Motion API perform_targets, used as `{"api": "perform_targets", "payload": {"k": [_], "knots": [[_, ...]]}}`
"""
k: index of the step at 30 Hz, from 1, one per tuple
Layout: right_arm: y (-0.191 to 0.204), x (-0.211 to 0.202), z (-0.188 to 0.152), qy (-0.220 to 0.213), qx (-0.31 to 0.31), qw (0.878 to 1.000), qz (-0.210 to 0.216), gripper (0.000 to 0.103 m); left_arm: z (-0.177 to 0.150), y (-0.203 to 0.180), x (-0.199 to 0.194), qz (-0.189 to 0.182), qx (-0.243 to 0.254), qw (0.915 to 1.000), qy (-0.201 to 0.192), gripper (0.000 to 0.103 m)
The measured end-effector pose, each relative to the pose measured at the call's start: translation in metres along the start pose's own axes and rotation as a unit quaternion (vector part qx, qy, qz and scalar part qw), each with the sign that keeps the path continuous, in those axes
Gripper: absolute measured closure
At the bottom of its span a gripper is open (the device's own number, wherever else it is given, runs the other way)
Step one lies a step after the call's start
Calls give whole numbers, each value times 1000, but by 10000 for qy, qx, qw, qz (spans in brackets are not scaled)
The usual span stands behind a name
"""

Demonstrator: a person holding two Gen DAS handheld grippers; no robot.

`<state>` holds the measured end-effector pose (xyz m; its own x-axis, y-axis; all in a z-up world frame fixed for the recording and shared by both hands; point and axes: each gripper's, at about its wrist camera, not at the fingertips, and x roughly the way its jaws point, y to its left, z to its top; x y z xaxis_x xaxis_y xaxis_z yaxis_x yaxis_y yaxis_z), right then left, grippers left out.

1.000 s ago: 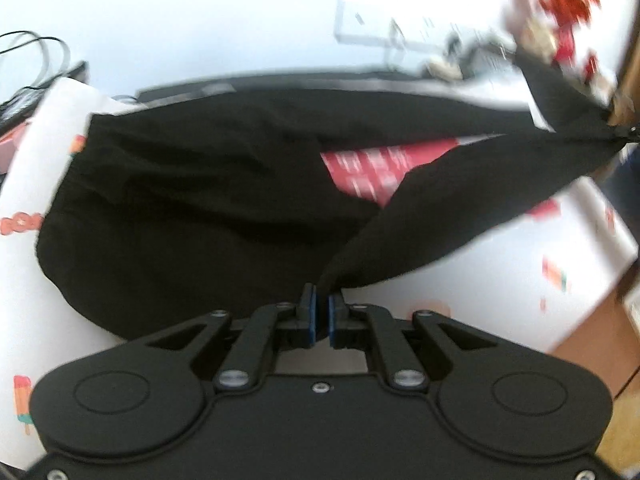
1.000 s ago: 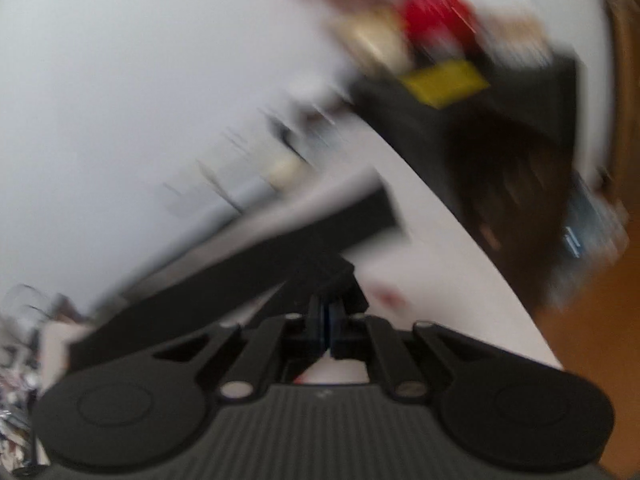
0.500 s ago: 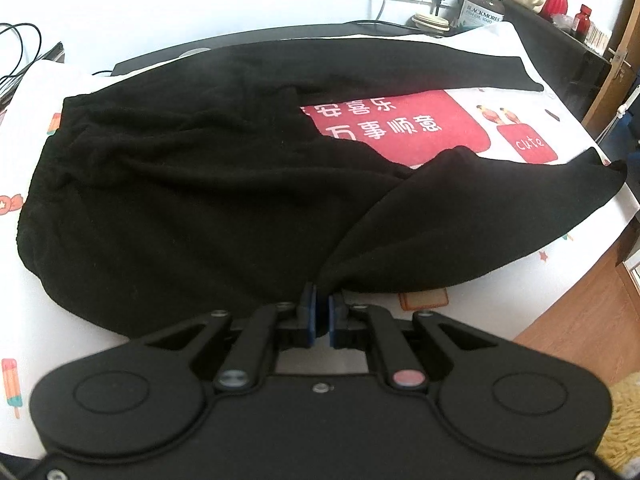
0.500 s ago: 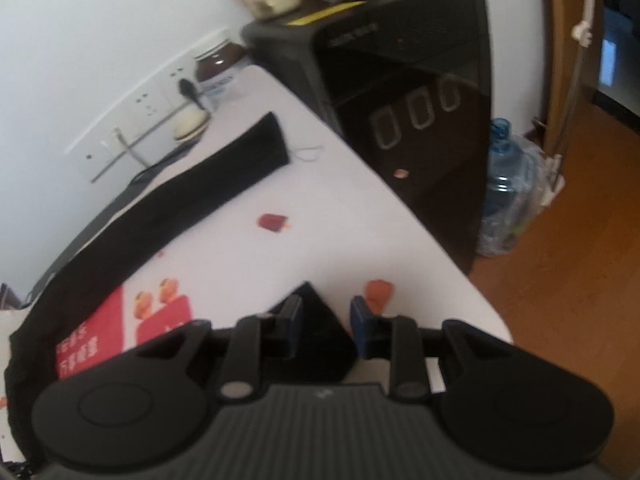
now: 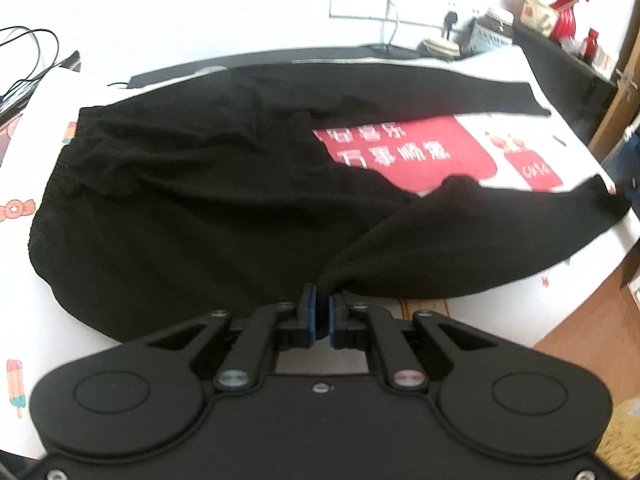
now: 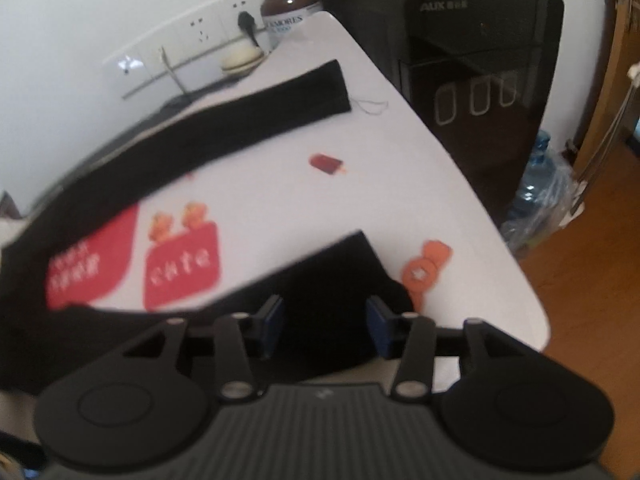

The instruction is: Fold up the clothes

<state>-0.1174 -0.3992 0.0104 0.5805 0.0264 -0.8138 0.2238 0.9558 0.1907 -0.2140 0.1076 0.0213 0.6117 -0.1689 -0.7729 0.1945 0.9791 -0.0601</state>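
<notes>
Left gripper (image 5: 321, 316) pinched tight on a fold of the black trousers (image 5: 192, 208) spread over the printed tablecloth (image 6: 400, 152), right gripper (image 6: 325, 322) jaws just opened, blue pads (image 6: 378, 322) spread clear either side of the near leg's hem (image 6: 344, 264).

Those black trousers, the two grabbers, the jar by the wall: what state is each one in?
Black trousers: spread out, legs apart, unfolded.
Left gripper: shut, pinching the trousers.
Right gripper: fingers apart, just been opening, trouser leg end between them, not pressed.
Jar: upright, lid on.
</notes>
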Motion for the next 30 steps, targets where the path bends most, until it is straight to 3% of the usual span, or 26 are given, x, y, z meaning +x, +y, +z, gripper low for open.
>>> {"api": "perform_targets", "payload": {"k": [4, 7, 11, 12, 15, 19, 23, 25, 29, 30], "knots": [[-16, -4, -8, -263, 336, 9982, -411, 40, 3, 7, -7, 168, -383, 9986, -321, 97], [-12, 3, -12, -309, 47, 9991, -272, 40, 8, 12, -10, 261, -749, 9960, -404, 97], [-3, 14, -20, -49, -134, 9999, 84, 50, 14, 11, -8, 321, -754, 9960, -364, 97], [-2, 15, -23, -12, -182, 9998, 105, 57, 15, 11, -8, 333, -739, 9960, -367, 97], [-8, 12, -31, 2, -101, 9996, 256, 95, 17, 11, -7, 339, -791, 9956, -357, 97], [-28, -22, -32, -509, 472, 9948, 739, 95, 19, 10, -12, 170, -752, 9967, -272, 97], [-42, -76, -19, -783, 1115, 9851, 1048, 95, 25, 3, -25, -9, -423, 9986, -306, 97], [-46, -82, -4, -825, 1377, 9808, 1109, 95, 31, 2, -24, -29, -425, 9985, -333, 97], [-38, -41, 42, -722, 1211, 9851, 990, 94, 47, -1, 3, 53, -454, 9988, -175, 97], [-31, -23, 54, -704, 1112, 9876, 858, 88, 52, -2, 13, 88, -427, 9990, -123, 97]]}}
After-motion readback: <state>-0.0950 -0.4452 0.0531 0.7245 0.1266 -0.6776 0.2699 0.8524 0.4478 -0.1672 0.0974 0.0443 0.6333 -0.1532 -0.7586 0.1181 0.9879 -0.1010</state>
